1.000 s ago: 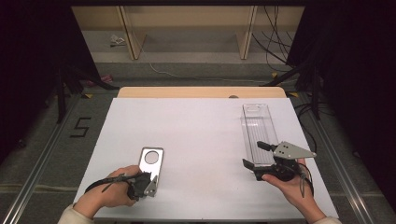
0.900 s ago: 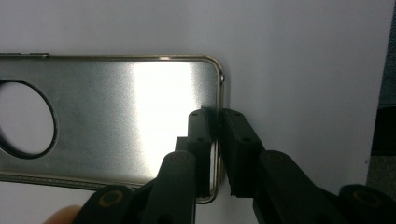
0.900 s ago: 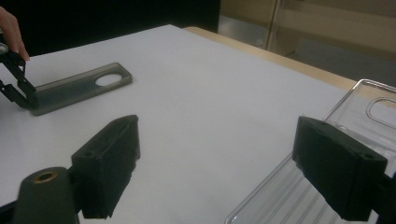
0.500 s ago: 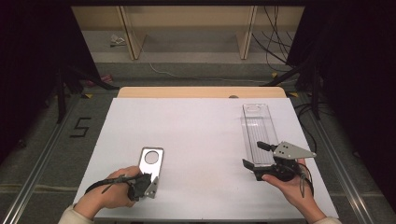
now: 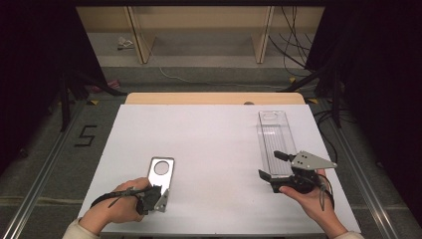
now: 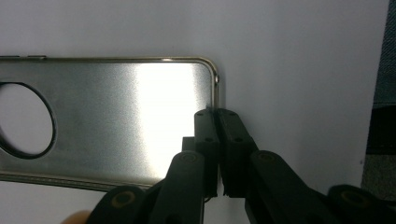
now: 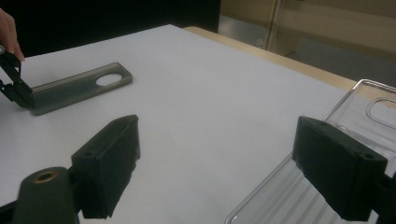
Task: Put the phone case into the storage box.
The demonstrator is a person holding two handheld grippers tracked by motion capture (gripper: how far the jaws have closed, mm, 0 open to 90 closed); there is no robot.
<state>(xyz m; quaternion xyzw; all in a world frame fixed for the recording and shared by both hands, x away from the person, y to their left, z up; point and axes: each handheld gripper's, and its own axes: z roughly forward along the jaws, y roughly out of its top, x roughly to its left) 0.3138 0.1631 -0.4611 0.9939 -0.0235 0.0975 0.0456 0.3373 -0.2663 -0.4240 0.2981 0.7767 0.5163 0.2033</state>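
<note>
At lower left of the high view, the left gripper (image 5: 158, 195) has just closed its jaws on the near end rim of a metal phone case (image 5: 160, 175) lying flat on the white table (image 5: 209, 144). At lower right, the right gripper (image 5: 273, 167) stands wide open over the near end of a clear plastic tray (image 5: 274, 134). Bare tabletop separates the two.

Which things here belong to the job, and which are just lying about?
In the job:
metal phone case, its edge pinched by the left gripper
clear tray, with the open right gripper at its near end

Lying about:
cables on the floor
wooden frame beyond the table
</note>
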